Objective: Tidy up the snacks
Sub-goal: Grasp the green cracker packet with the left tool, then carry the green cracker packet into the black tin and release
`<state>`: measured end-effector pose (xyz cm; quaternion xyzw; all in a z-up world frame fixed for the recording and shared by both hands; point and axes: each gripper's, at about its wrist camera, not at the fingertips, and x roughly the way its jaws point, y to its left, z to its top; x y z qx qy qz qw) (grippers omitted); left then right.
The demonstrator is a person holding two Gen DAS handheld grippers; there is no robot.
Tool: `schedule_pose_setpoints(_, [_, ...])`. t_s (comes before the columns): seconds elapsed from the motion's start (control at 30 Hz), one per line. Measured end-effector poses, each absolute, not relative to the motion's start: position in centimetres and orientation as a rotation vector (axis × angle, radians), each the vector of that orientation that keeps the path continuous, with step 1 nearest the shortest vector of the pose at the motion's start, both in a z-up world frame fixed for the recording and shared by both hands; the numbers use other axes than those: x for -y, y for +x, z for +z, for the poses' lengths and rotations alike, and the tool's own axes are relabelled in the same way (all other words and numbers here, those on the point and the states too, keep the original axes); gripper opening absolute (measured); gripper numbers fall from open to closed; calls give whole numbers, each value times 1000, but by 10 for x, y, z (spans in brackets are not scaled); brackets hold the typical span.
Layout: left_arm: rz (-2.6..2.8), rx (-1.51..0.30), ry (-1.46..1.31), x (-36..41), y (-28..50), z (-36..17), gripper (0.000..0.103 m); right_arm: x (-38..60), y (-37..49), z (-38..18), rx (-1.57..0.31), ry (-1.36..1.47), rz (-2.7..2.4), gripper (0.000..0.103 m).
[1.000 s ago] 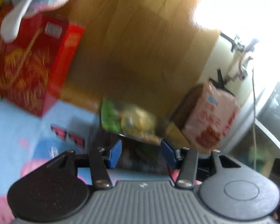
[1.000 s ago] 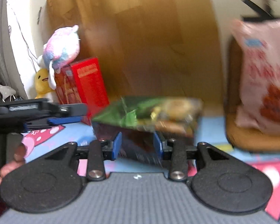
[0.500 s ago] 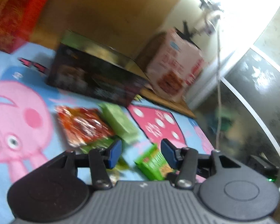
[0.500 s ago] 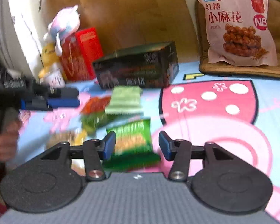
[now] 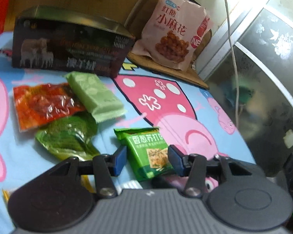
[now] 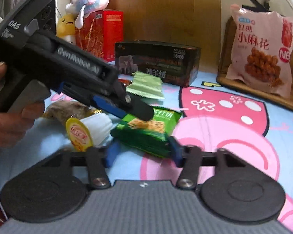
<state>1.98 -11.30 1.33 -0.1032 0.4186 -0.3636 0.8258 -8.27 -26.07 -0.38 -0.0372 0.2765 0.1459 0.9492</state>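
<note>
Both grippers over cartoon-print sheet [image 5: 195, 120], landmark = green cracker pack [image 5: 149, 154].

Left gripper [image 5: 147, 159]: fingers spread, straddling the cracker pack, blue pads either side; contact unclear. Right gripper [image 6: 141, 152]: also spread, blue pads flanking the near edge of the same pack [image 6: 146, 130]; touching or not, cannot tell. In the right wrist view the left gripper [image 6: 134, 109] reaches in from the left with its tip over the pack's far end, a hand [image 6: 7, 117] on its handle.

Pack lies flat on the sheet, slightly tilted. Left of it: crinkled dark-green pouch [image 5: 68, 136]. Beyond the pouch: red pouch [image 5: 45, 103] with pale green wafer pack [image 5: 95, 97] overlapping its right edge. Behind those: dark box [image 5: 68, 44], upright on its long side. Right of the box, far from the pack: pink twist-snack bag [image 5: 175, 29], upright on a brown mat [image 5: 166, 68]. Just left of the pack in the right wrist view: yellow-lidded cup [image 6: 82, 134] on its side. Far back left: red box [image 6: 101, 33], plush toys [image 6: 87, 2] on and beside it.
</note>
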Motion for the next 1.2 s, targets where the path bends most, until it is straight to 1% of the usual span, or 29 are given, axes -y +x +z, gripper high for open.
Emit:
schedule_pose_setpoints(0.03, [-772, -884, -225, 112, 21, 16, 45, 262, -82, -3, -561, -68, 294, 27])
schedule_pose_setpoints(0.17, [-794, -823, -255, 104, 20, 35, 45, 260, -87, 1, -514, -63, 292, 24])
schedule_pose_setpoints(0.4, [-757, -647, -208, 93, 23, 76, 46, 249, -73, 29, -370, -103, 284, 24])
schedule_pose_setpoints(0.6, [-674, -549, -226, 74, 68, 101, 46, 229, -20, 53, -289, -156, 314, 24])
schedule_pose_setpoints(0.8, [-579, -522, -260, 66, 128, 100, 47, 205, 48, 55, -299, -191, 311, 24])
schedule_pose_setpoints(0.83, [-563, -529, -267, 66, 138, 96, 49, 202, 59, 54, -311, -194, 304, 25])
schedule_pose_setpoints(0.93, [-504, -566, -261, 64, 159, 84, 49, 198, 83, 48, -362, -185, 271, 26])
schedule_pose_setpoints(1.0, [-487, -562, -283, 54, 159, 82, 49, 203, 83, 49, -376, -145, 282, 26])
schedule_pose_setpoints(1.1, [-496, -551, -333, 34, 145, 81, 49, 214, 58, 49, -357, -112, 289, 27])
schedule_pose_setpoints(1.13, [-502, -549, -338, 29, 138, 81, 49, 220, 47, 48, -359, -87, 289, 30])
schedule_pose_setpoints(1.2, [-509, -562, -336, 21, 120, 77, 49, 233, 33, 43, -380, -38, 292, 31])
